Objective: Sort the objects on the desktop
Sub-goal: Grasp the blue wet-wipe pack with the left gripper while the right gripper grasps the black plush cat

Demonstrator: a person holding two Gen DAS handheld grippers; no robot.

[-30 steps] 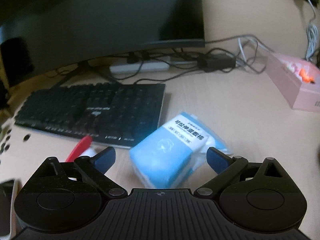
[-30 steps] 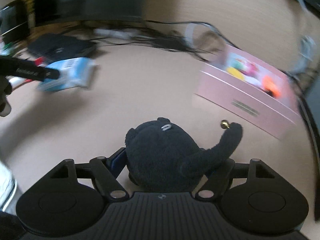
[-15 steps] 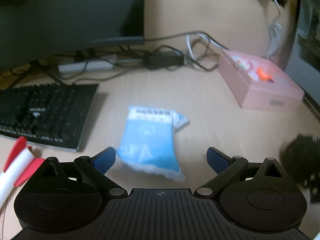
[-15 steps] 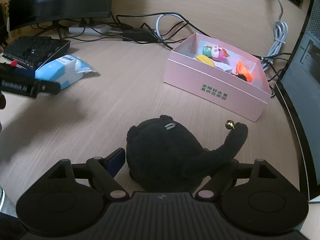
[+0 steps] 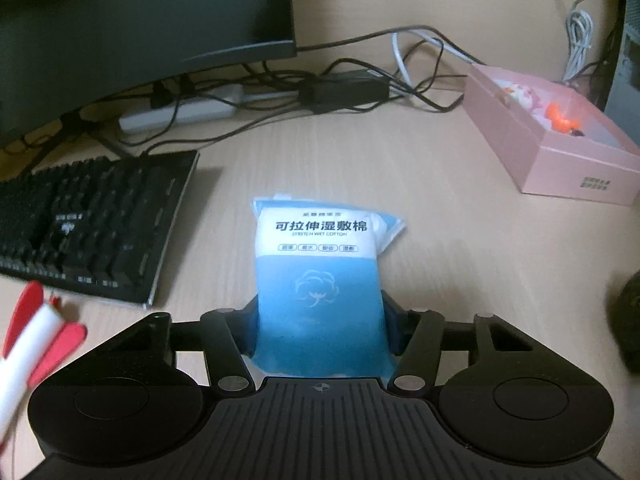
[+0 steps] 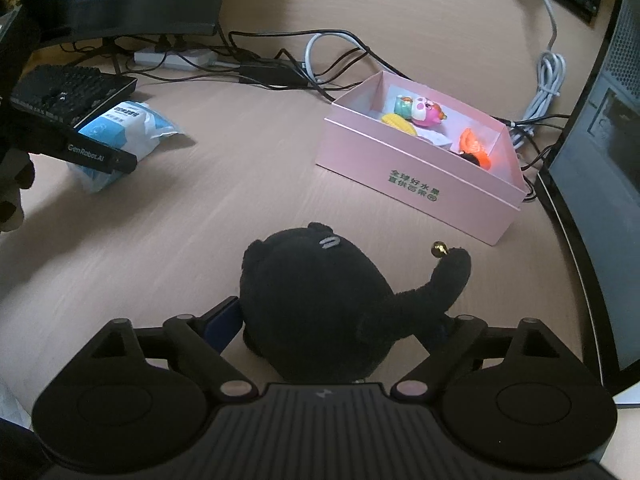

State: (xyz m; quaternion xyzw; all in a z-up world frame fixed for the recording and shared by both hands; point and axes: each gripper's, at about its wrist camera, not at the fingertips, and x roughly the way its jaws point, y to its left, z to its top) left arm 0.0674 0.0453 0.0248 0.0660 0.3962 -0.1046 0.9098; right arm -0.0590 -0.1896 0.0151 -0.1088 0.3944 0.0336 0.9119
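A blue and white pack of wet cotton (image 5: 316, 264) lies on the wooden desk, its near end between my left gripper's (image 5: 320, 320) jaws. Those jaws are closing and the blue pads press on both of its sides. In the right wrist view the same pack (image 6: 120, 124) shows at the far left under one of the left gripper's fingers (image 6: 100, 156). A black plush toy (image 6: 316, 292) with a small gold bell stands on the desk between my right gripper's (image 6: 334, 320) jaws. They are opening, and the left pad stands just off the plush.
An open pink box (image 6: 416, 176) with small colourful toys sits to the right, behind the plush. A black keyboard (image 5: 92, 224), a monitor (image 5: 140, 20), a power strip with cables (image 5: 180, 114) and a red and white object (image 5: 36, 332) are on the left. A computer tower (image 6: 600, 140) stands at the right edge.
My left gripper moved forward over the cotton pack and its wide jaws closed onto it. The right gripper's jaws spread wider around the plush, which stayed in place.
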